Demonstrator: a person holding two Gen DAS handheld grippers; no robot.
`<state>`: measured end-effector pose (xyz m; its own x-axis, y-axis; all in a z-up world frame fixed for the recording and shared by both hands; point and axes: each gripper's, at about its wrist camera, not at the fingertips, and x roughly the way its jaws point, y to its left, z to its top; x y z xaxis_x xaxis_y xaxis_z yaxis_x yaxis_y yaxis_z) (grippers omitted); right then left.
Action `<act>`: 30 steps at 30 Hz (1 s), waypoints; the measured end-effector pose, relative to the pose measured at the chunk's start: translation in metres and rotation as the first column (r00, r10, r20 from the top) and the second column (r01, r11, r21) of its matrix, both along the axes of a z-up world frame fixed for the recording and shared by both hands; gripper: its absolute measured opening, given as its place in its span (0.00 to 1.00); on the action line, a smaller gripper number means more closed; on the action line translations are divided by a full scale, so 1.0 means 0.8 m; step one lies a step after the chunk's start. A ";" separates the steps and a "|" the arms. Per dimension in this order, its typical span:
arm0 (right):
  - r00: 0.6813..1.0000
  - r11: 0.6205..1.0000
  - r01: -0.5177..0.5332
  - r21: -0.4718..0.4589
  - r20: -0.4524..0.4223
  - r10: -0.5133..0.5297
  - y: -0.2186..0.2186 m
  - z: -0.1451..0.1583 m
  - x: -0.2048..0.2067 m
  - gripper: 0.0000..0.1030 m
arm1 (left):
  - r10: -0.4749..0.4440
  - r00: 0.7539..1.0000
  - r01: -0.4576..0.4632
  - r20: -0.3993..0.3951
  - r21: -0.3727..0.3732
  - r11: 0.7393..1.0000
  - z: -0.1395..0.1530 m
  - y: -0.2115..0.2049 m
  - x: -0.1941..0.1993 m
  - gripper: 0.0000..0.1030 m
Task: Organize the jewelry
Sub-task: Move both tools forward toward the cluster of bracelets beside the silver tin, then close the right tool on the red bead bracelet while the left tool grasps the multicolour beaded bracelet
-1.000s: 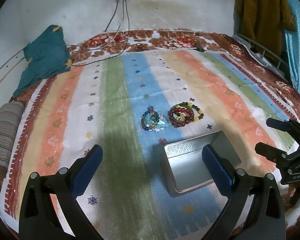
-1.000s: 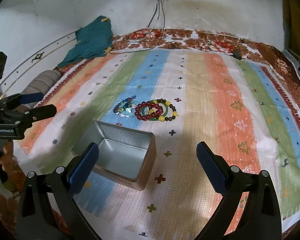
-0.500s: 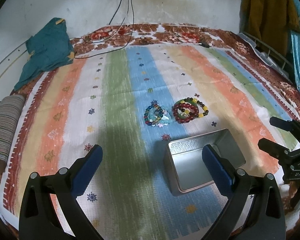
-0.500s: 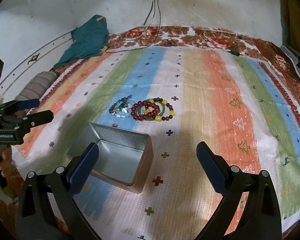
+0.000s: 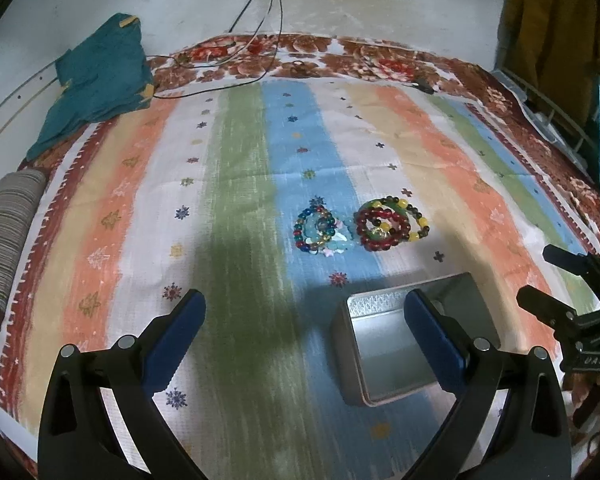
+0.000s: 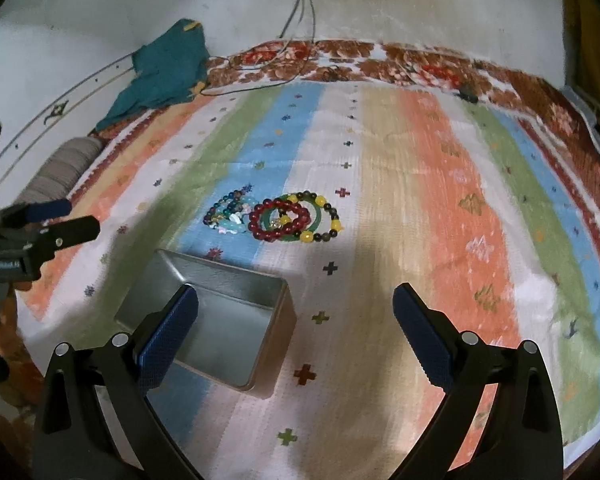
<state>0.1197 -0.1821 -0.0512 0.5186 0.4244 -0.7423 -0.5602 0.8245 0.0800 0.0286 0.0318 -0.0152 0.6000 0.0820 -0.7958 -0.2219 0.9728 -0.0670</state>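
Observation:
Two heaps of bead bracelets lie on a striped cloth: a blue multicoloured heap (image 5: 318, 232) (image 6: 228, 216) and, to its right, a red, green and yellow heap (image 5: 388, 226) (image 6: 296, 218). An open, empty metal tin (image 5: 396, 348) (image 6: 216, 308) sits nearer to me than the beads. My left gripper (image 5: 304, 328) is open and empty, above the cloth with its right finger over the tin; it also shows at the left of the right wrist view (image 6: 60, 220). My right gripper (image 6: 296, 320) is open and empty, right of the tin; it shows in the left wrist view (image 5: 548, 280).
A teal cloth (image 5: 96, 80) (image 6: 164, 68) lies at the far left by the wall. A striped roll (image 5: 8, 232) (image 6: 60, 168) lies at the left edge. Cables (image 5: 260, 8) hang from a wall socket onto the bed. Clothes (image 5: 552, 32) hang at the right.
Both views have tilted and moved forward, so the bracelets and the tin sit lower and larger in the frames. Both grippers stay open and empty.

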 end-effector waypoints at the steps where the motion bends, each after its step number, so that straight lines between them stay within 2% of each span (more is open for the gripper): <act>1: 1.000 1.000 -0.001 -0.003 0.005 0.001 0.000 0.001 0.001 0.96 | 0.002 1.000 -0.002 -0.001 -0.002 1.000 -0.001 0.001 0.002 0.95; 11: 0.997 0.997 0.041 0.062 -0.071 -0.036 0.000 -0.005 0.040 0.96 | 0.034 0.999 -0.034 -0.031 0.003 0.999 -0.014 0.015 0.030 0.95; 17: 0.996 0.998 0.032 0.051 -0.079 -0.028 0.012 -0.009 0.049 0.96 | 0.067 0.997 -0.066 -0.042 0.013 0.998 -0.021 0.026 0.043 0.95; 30: 0.995 0.999 0.032 0.014 -0.091 -0.031 0.032 -0.024 0.068 0.96 | 0.106 0.991 -0.108 -0.081 -0.026 0.994 -0.045 0.051 0.076 0.95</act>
<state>0.1742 -0.1567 -0.0703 0.4629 0.4205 -0.7803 -0.5237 0.8400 0.1420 0.0891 0.0724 -0.0508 0.5237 0.1177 -0.8437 -0.3305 0.9409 -0.0738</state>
